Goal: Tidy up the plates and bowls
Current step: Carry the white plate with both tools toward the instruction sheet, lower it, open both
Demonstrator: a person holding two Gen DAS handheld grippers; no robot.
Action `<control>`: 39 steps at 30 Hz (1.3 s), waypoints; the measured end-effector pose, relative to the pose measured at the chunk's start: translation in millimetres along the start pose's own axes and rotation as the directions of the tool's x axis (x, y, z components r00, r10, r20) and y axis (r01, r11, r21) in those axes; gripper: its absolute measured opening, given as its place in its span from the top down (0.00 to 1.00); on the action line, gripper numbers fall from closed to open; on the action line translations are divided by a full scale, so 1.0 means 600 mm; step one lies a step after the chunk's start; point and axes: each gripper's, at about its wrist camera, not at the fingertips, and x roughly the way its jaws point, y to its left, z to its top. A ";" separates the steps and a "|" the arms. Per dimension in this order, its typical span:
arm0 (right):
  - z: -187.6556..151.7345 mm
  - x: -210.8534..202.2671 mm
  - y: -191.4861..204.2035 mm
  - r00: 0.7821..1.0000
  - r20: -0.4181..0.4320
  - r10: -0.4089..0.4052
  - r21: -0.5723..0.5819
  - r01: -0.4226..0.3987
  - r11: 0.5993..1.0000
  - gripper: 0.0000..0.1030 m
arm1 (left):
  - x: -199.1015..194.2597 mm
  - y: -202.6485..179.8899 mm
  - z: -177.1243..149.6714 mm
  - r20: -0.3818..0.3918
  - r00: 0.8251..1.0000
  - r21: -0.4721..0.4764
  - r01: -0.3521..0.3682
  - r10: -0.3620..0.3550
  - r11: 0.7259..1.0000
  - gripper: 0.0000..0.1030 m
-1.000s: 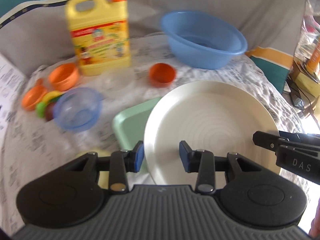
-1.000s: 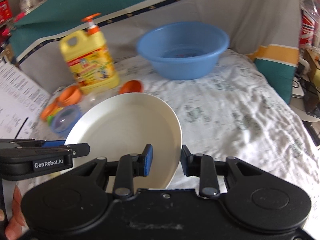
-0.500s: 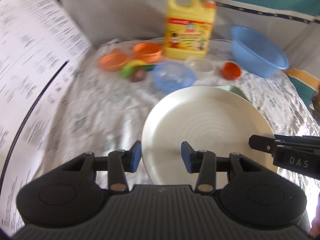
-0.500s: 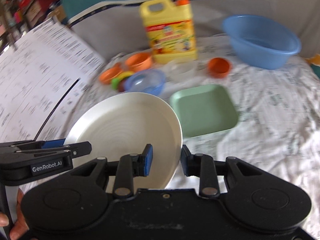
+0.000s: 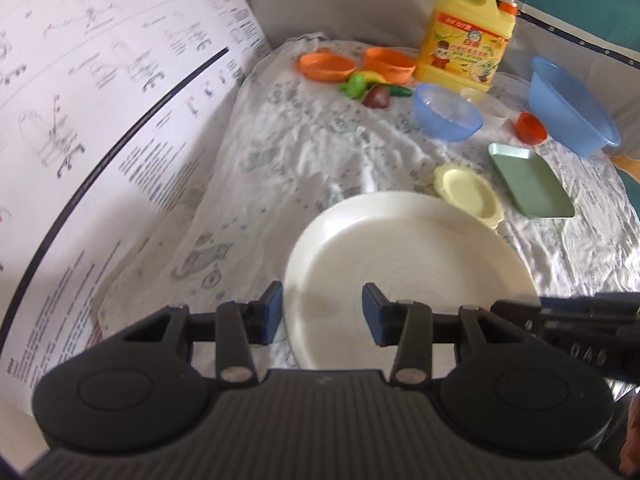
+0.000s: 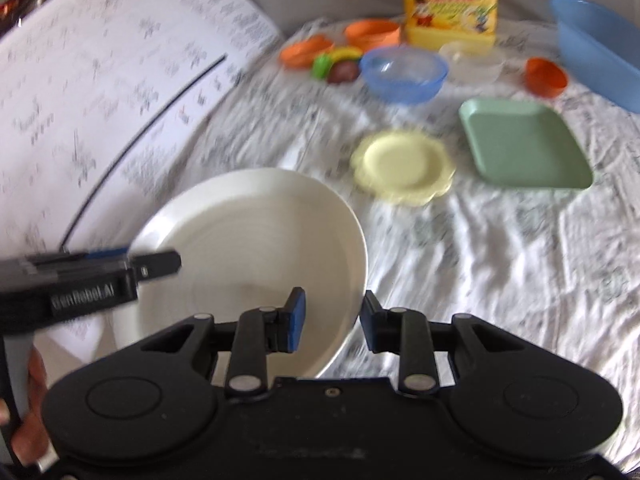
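A large white plate (image 5: 404, 276) is held over the cloth between both grippers. My left gripper (image 5: 322, 312) has its jaws on either side of the plate's left rim. My right gripper (image 6: 332, 314) grips the plate (image 6: 256, 248) at its right rim. A small yellow scalloped plate (image 5: 470, 192) (image 6: 402, 166) and a green square plate (image 5: 530, 178) (image 6: 524, 144) lie on the cloth beyond. A translucent blue bowl (image 5: 446, 116) (image 6: 404, 72) stands behind them.
A yellow detergent jug (image 5: 468, 28), two orange bowls (image 5: 326, 66), toy fruit (image 5: 374, 90), a small orange cup (image 5: 530, 128) and a big blue basin (image 5: 572, 104) stand at the back. A printed paper sheet (image 5: 100, 120) rises on the left.
Both grippers carried the white plate to the left, off the green plate and toward the paper sheet. The yellow plate has come into view.
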 end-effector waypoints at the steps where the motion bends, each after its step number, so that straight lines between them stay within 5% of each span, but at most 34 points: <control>1: -0.005 0.004 0.003 1.000 -0.010 0.001 -0.005 -0.001 1.000 0.71 | 0.004 0.005 -0.003 -0.003 1.000 -0.004 0.001 -0.001 1.000 0.60; 25: 0.008 0.070 -0.014 0.998 -0.037 -0.056 -0.018 0.055 0.998 0.67 | 0.087 0.004 -0.006 -0.073 0.997 0.021 0.028 -0.026 0.999 0.59; 27: 0.007 0.069 -0.012 0.998 -0.033 -0.048 -0.028 0.048 0.998 0.48 | 0.089 0.002 -0.006 -0.078 0.997 0.025 0.029 -0.027 0.999 0.51; 30: 0.006 0.063 -0.012 0.999 -0.013 -0.050 -0.045 0.049 0.998 0.24 | 0.089 -0.002 -0.006 -0.072 0.997 0.028 0.015 -0.013 1.000 0.27; 35: 0.007 0.051 -0.018 0.999 0.011 -0.045 -0.052 0.046 0.998 0.02 | 0.083 0.001 -0.004 -0.058 0.998 0.017 -0.004 0.005 1.000 0.05; 39: 0.005 0.042 -0.022 0.999 0.031 -0.033 -0.050 0.034 0.998 0.00 | 0.079 0.006 -0.001 -0.051 0.999 -0.012 -0.016 0.016 1.000 0.00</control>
